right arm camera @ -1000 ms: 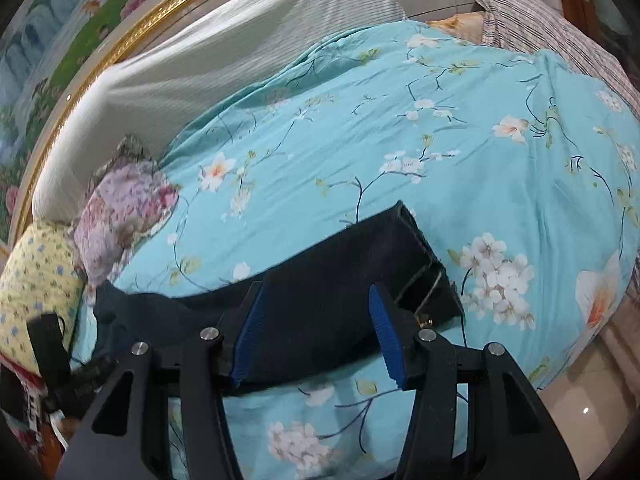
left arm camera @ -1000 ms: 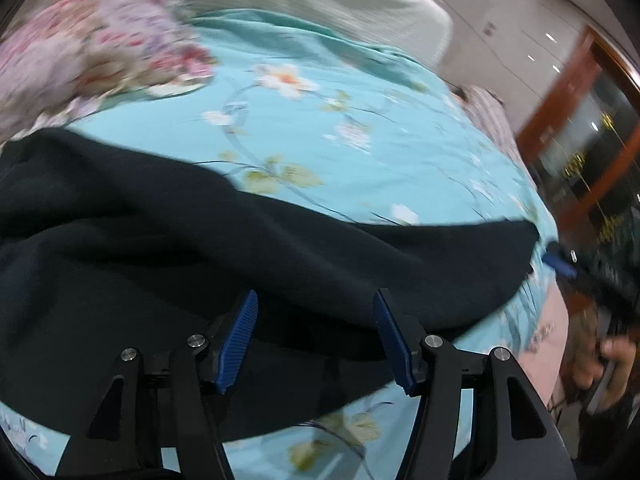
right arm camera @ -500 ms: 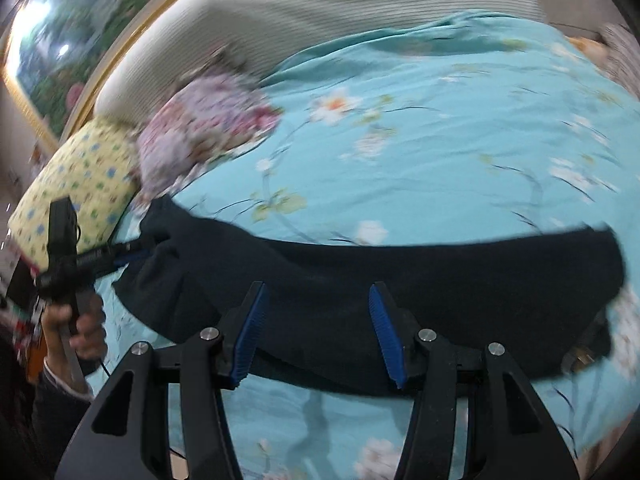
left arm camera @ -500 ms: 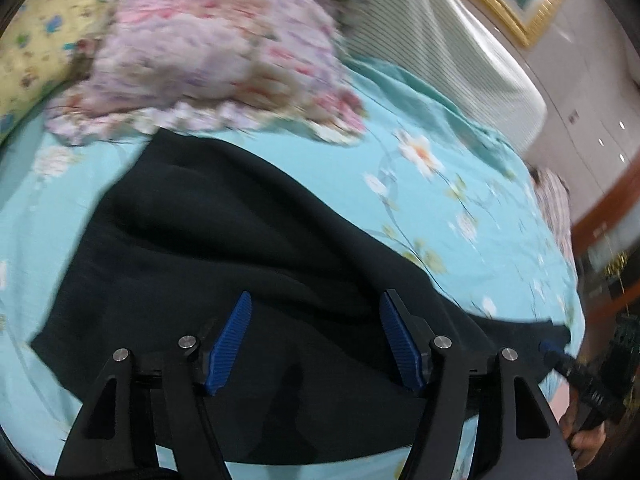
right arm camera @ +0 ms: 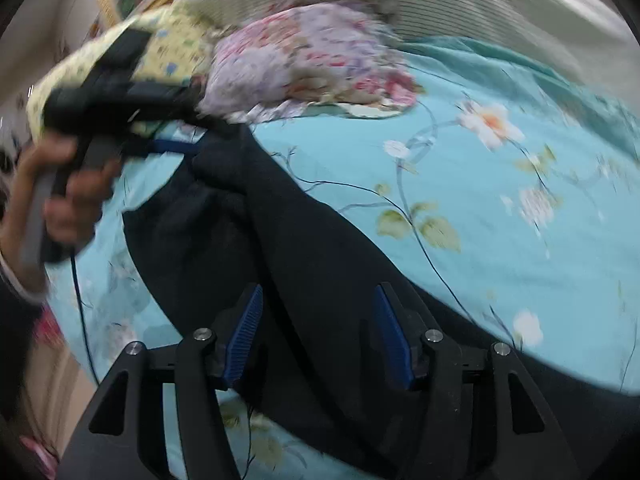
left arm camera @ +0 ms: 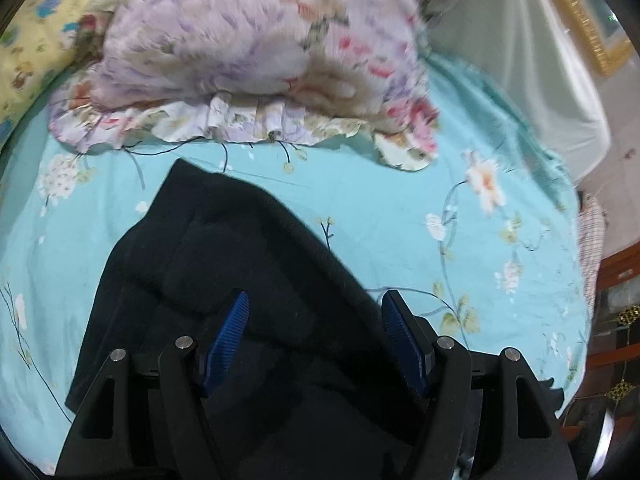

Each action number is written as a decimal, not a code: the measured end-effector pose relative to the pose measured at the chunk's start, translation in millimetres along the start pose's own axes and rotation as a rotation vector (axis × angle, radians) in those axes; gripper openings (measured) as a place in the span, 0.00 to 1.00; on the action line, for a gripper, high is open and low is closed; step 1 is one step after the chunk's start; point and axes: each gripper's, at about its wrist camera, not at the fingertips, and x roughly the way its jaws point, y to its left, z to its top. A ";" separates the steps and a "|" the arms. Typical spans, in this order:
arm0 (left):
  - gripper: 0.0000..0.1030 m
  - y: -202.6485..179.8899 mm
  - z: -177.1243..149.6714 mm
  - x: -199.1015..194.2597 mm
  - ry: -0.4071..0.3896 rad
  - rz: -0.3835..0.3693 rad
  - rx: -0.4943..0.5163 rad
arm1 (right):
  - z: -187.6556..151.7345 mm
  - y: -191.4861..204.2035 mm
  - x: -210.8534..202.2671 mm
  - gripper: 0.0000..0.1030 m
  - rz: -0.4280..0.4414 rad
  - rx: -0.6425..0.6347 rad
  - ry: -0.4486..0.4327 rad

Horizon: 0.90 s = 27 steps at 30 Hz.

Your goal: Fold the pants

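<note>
Looking down the left wrist view, the left gripper (left arm camera: 314, 330) hangs over the dark pants (left arm camera: 224, 280), which lie spread on the turquoise flowered bed sheet (left arm camera: 400, 216). Its jaws have just been opening and stand apart now, blue pads (left arm camera: 230, 332) clear of the cloth, nothing pinched between them. The pants run from under the gripper up toward the head of the bed, their far corner stopping short of the frilled floral pillow (left arm camera: 256, 60). A yellow patterned pillow (left arm camera: 36, 36) sits at the head's left corner.

Over to the right wrist view: the right gripper (right arm camera: 318, 334) also sits above the pants (right arm camera: 304, 248), jaws parted and just widened, pads free of the fabric with only dark cloth lying below them. Here the pants stretch as a long band along the near edge of the bed. At their far end, a hand (right arm camera: 60, 192) holds the left gripper (right arm camera: 176, 146), blurred, right by that end of the pants; whether it touches them I cannot tell.
</note>
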 end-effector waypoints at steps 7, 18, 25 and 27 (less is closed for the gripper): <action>0.43 -9.8 25.7 46.5 0.116 0.140 0.002 | 13.7 19.2 28.5 0.58 -0.063 -0.149 0.034; 0.04 9.9 -30.2 -7.0 -0.111 -0.045 -0.016 | 17.7 3.8 15.8 0.14 -0.010 -0.106 0.003; 0.04 51.0 -101.6 -58.2 -0.275 -0.179 -0.120 | 7.8 14.8 -16.2 0.13 0.128 -0.092 -0.010; 0.04 62.3 -115.3 -62.5 -0.289 -0.202 -0.153 | 1.2 22.8 -20.6 0.13 0.145 -0.113 0.000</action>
